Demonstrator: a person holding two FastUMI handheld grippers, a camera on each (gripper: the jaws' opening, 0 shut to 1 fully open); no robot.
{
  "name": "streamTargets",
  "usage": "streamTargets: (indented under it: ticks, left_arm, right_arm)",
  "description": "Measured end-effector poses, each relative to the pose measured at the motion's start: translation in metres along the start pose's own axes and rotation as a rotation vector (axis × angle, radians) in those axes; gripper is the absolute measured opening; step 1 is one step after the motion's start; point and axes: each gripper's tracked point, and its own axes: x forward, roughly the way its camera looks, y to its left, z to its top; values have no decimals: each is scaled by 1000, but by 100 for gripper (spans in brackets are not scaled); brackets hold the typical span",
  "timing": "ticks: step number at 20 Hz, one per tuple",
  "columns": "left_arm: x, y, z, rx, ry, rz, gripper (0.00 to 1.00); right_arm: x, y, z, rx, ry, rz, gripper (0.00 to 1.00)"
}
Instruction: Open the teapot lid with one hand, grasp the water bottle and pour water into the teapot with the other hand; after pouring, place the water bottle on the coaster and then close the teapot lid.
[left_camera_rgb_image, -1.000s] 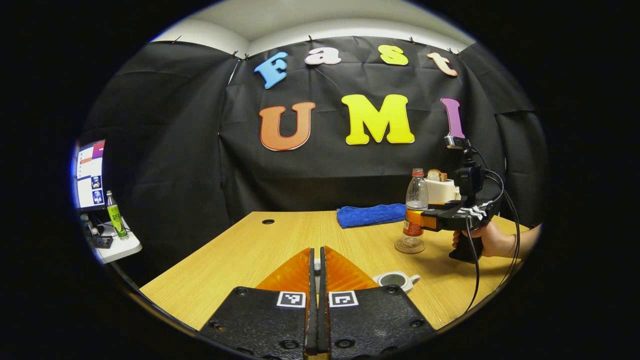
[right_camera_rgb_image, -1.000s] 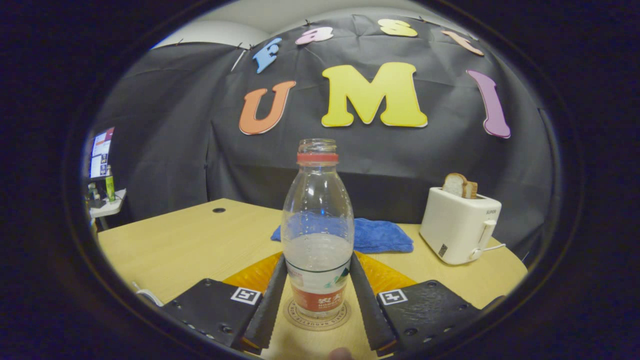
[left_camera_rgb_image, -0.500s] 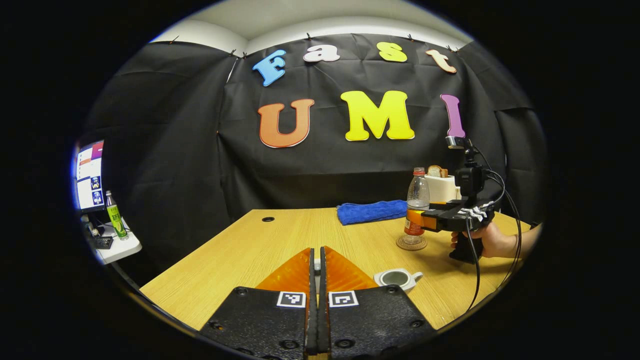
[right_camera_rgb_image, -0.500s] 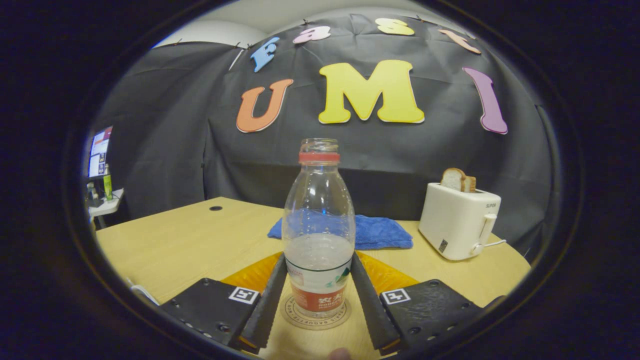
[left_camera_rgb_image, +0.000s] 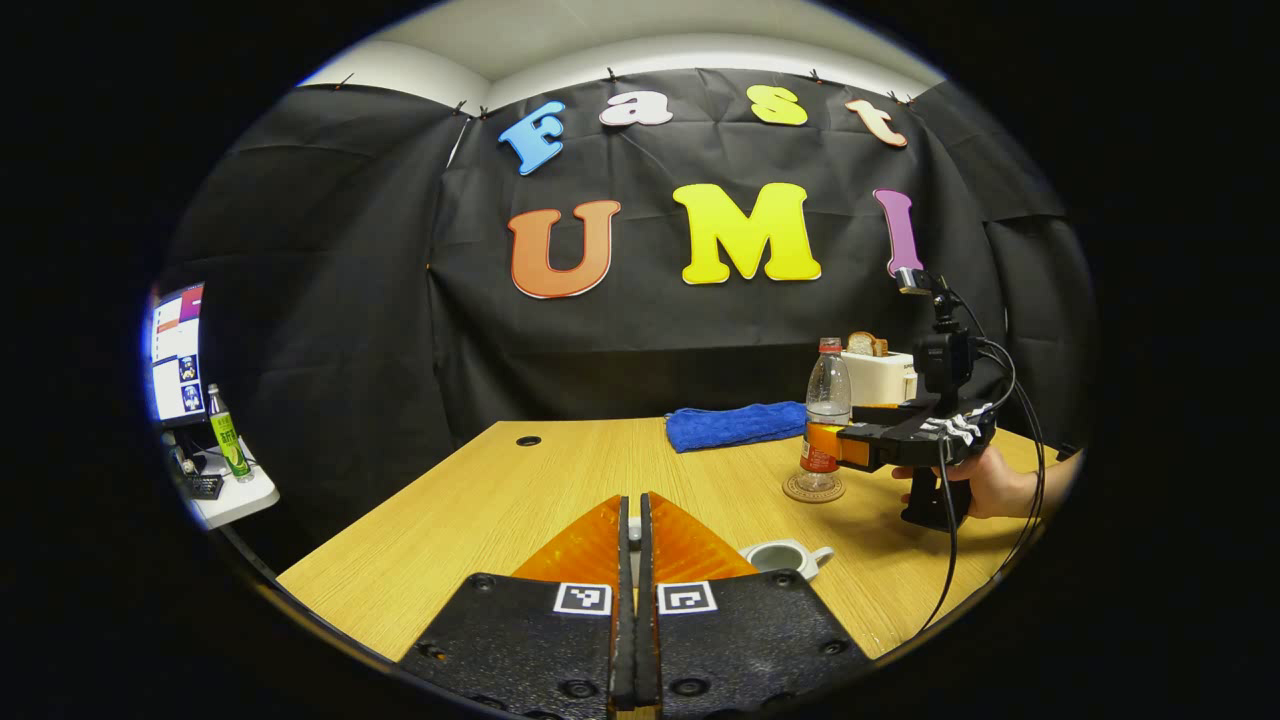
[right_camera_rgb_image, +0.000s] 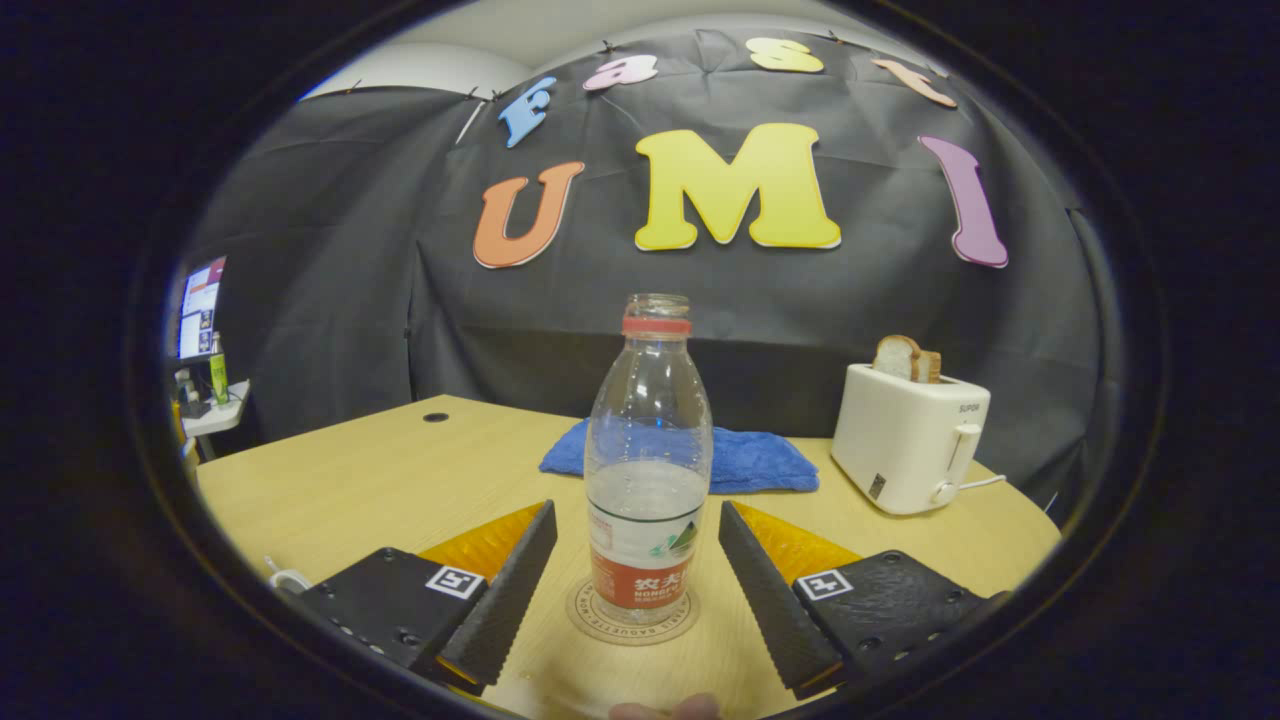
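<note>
A light wooden table (right_camera_rgb_image: 400, 480) fills the booth, with a round cable hole (right_camera_rgb_image: 435, 417) near its far left edge and black cloth hanging behind it. Off to the left, a small white side table (left_camera_rgb_image: 235, 497) carries a green bottle (left_camera_rgb_image: 225, 440) beside a lit monitor (left_camera_rgb_image: 175, 350).

The water bottle (right_camera_rgb_image: 648, 470) stands upright on the round coaster (right_camera_rgb_image: 630, 612), uncapped, with water filling roughly its lower half. The right gripper (right_camera_rgb_image: 637, 575) sits with its fingers spread on either side of the bottle, a clear gap on each side, touching nothing. In the left gripper view the same gripper (left_camera_rgb_image: 880, 440) is level with the bottle's label, held by a hand (left_camera_rgb_image: 985, 480) with cables trailing from it.

Behind the bottle lies a folded blue towel (right_camera_rgb_image: 750, 460). To the right stands a white toaster (right_camera_rgb_image: 905, 440) with slices of bread (right_camera_rgb_image: 905, 358) sticking out of its slots.

The teapot (left_camera_rgb_image: 790, 556) sits on the table just right of the left gripper (left_camera_rgb_image: 630, 530), its lid off and its mouth open; whether it holds water cannot be made out, and its lower body is cut off by the gripper's body. The left gripper's fingers are pressed together; a small pale piece shows in the slit between them, too hidden to identify. A fingertip (right_camera_rgb_image: 665, 708) pokes in at the bottom edge of the right gripper view.
</note>
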Motion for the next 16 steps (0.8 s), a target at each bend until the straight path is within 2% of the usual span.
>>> streamTargets:
  ticks: [4, 10, 13, 16]
  left_arm:
    - [1, -17, 4, -18, -19, -29, 3]
    - [12, -49, 7, -72, -47, -61, 3]
    - [23, -65, -9, -134, -13, -76, 4]
    - [32, -74, -21, -147, 17, -79, 4]
  right_arm:
    - [-42, -7, 6, 46, -39, 0, 98]
    - [-119, -25, 23, 27, -144, -24, 97]
    - [-148, -39, 29, 34, -194, -50, 98]
    - [-170, -56, 24, 40, -214, -84, 97]
